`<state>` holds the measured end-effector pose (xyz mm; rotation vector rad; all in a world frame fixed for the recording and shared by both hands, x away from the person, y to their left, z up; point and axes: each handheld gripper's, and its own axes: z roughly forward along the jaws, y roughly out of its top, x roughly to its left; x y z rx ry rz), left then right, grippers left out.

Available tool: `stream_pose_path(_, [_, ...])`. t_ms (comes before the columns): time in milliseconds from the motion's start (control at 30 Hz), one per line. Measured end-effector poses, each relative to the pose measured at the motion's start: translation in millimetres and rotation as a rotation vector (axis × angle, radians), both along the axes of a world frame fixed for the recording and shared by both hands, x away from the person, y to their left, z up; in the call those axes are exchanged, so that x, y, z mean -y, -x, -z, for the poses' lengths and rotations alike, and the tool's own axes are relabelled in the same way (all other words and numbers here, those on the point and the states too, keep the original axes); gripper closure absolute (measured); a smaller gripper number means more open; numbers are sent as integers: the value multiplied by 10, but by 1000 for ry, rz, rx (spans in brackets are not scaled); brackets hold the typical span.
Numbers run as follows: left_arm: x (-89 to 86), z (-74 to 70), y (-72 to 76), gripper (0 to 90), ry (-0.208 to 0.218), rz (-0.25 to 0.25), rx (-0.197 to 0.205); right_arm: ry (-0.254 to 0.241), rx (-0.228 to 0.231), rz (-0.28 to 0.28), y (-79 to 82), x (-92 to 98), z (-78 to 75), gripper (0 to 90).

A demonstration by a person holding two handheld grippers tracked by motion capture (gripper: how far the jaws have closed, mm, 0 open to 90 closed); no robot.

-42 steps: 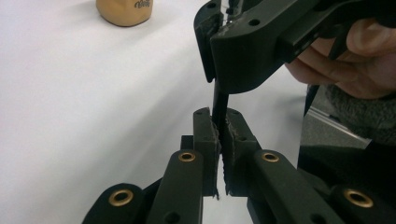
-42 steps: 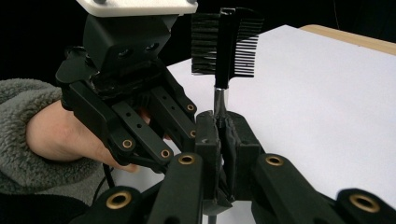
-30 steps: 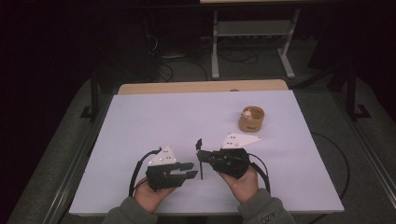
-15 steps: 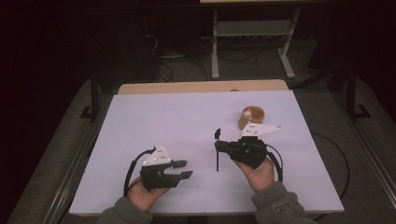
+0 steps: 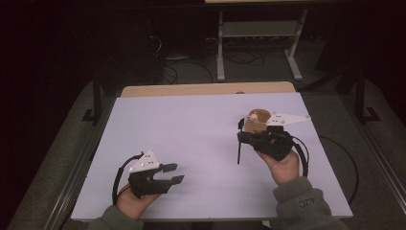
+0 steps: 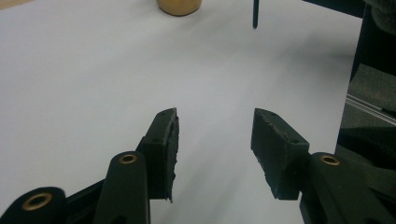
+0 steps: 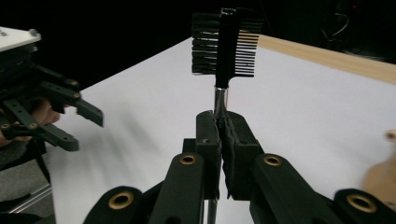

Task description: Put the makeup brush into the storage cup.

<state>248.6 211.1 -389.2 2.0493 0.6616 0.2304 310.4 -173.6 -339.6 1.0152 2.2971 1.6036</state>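
Looks like a lab or test room set up for recording, not a home. White sheet (image 5: pixel 191 143) covers the surface, with a strip of bare wood (image 5: pixel 206 89) showing at the far edge. Room is dark around it; grey carpeted floor (image 5: pixel 62 158). Loose cables (image 5: pixel 239 56) lie on the floor behind, next to a metal table frame (image 5: pixel 258 33) on plain legs. Person works with a handheld gripper (image 5: pixel 172 173) carrying a tracking plate and trailing cable.
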Motion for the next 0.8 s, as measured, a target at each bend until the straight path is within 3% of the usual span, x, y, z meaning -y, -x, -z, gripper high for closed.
stream_pose_path(800, [-256,-8,29,430,19,-62,8,-2,21,127,-251,626,-412,848])
